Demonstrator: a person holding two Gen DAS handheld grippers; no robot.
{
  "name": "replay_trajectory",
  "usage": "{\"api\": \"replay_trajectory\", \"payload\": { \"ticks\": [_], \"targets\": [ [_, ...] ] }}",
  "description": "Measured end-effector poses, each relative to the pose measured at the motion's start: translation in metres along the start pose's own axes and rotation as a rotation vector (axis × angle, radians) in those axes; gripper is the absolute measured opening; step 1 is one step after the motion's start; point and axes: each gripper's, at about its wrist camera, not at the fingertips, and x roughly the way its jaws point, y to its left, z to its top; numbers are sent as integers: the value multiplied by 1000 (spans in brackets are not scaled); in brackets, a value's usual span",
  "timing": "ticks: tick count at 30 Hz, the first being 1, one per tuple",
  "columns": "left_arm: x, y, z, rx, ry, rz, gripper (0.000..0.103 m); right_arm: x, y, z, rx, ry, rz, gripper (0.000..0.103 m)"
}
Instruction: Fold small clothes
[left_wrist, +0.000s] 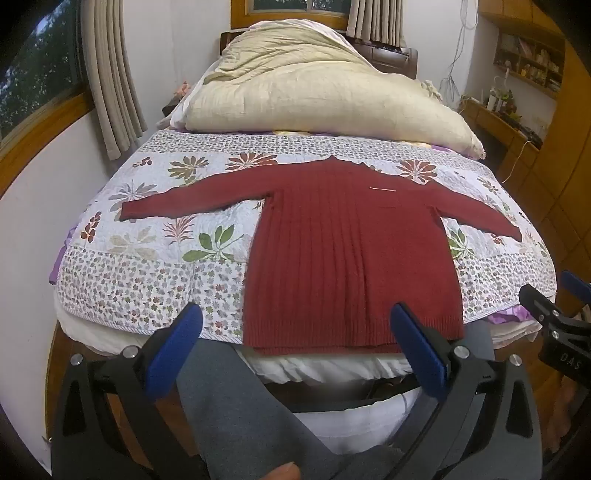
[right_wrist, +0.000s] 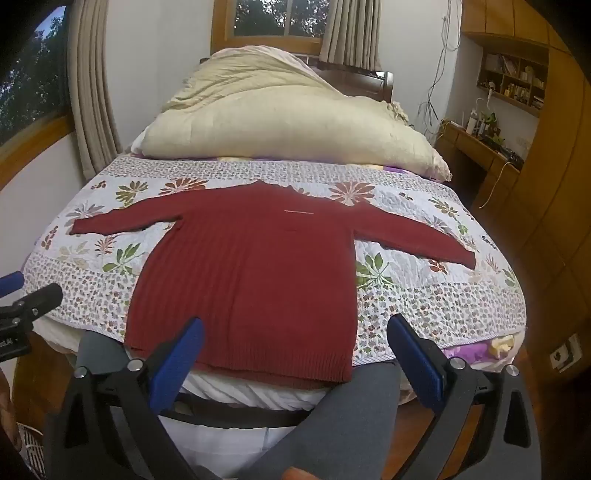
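**Red sweater flat on the bed, both grippers wide open**

Left wrist view: the sweater (left_wrist: 351, 258) lies flat on the quilt (left_wrist: 147, 280), sleeves spread to both sides, hem at the near bed edge. The left gripper (left_wrist: 295, 347) is spread wide and holds nothing.

Right wrist view: the sweater (right_wrist: 247, 280) lies the same way, before a cream duvet (right_wrist: 280, 122). The right gripper (right_wrist: 295, 358) is also wide apart and empty.

shelf items (left_wrist: 532, 59) too small to tell, sweater (left_wrist: 351, 258) hem overhanging the bed edge
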Motion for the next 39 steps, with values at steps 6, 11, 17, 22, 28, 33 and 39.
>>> {"api": "replay_trajectory", "payload": {
  "ticks": [6,11,17,22,28,33,39],
  "targets": [
    [-1,-1,0,-3,0,0,100,0,0,-3,-3,1,4,99],
    [0,-2,-1,1,0,6,100,1,-2,-1,6,-2,1,99],
    [0,-3,-1,3,2,8,100,2,-5,-1,16,5,4,99],
    [3,-1,0,4,3,12,100,5,-9,-1,24,9,4,99],
    [4,-2,0,7,0,21,100,6,-13,0,26,11,6,99],
    [4,-2,0,7,-2,24,100,5,-10,-4,27,13,4,99],
    [4,-1,0,9,-1,24,100,4,-13,-3,28,15,4,99]
  ]
}}
